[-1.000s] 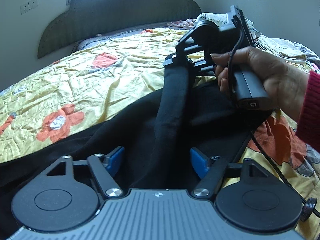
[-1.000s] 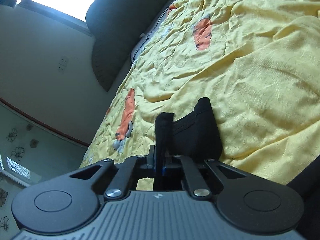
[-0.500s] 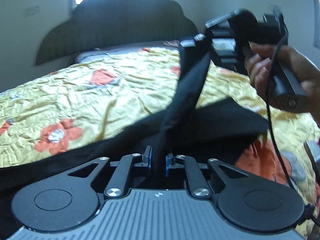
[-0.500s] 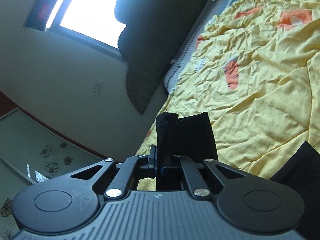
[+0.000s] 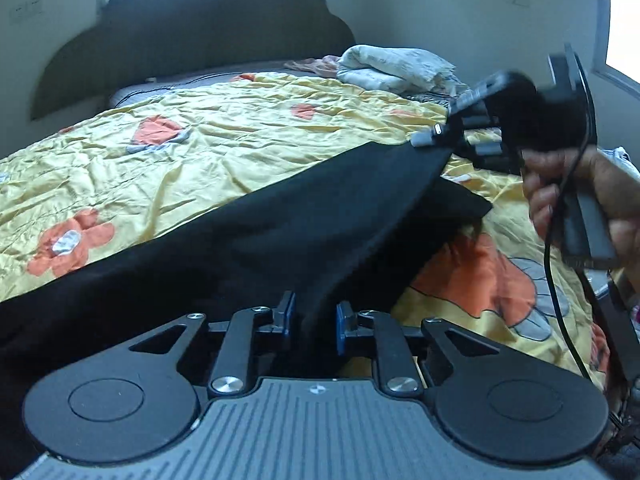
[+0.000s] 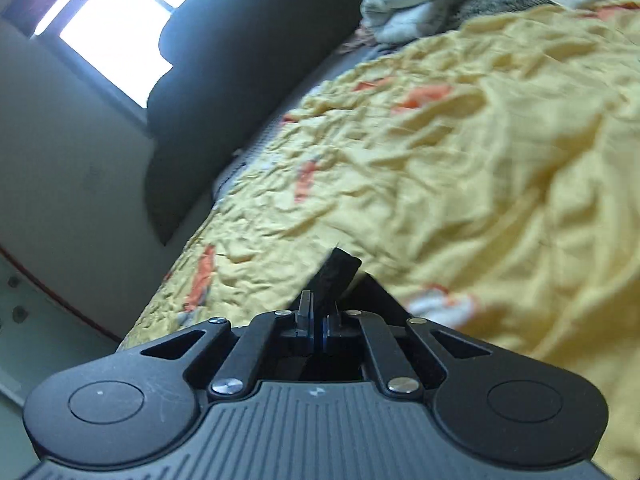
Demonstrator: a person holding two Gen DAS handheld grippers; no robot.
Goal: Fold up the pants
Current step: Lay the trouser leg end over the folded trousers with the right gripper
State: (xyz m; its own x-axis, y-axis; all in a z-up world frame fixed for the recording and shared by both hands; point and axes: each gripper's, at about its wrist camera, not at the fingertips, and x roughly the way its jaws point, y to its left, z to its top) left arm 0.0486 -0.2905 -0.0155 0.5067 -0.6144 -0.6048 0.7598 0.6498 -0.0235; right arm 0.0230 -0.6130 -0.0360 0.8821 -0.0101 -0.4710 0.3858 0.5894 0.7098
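The black fabric pants (image 5: 280,232) lie across a crumpled yellow bedspread with orange flowers (image 5: 224,136), their upper edge stretched between the two tongs. At the near end, a bunched fold of the cloth stands between the blue pads of the left gripper (image 5: 314,320); its jaws are narrow and have just been opening a little, with small gaps visible beside the cloth, so a firm pinch cannot be confirmed. At the far end, the right gripper (image 5: 430,138), blurred, holds a corner of the pants lifted above the bedspread, carried by a person's hand (image 5: 580,196).

The left wrist view alone shows the span of cloth, the hand and a dangling black cable (image 5: 556,240). The right wrist view alone shows the right gripper (image 6: 318,318) clamped tight on a short black tab of the pants (image 6: 336,276). Both show the dark scalloped headboard (image 5: 208,40) and rumpled white bedding (image 5: 392,66).
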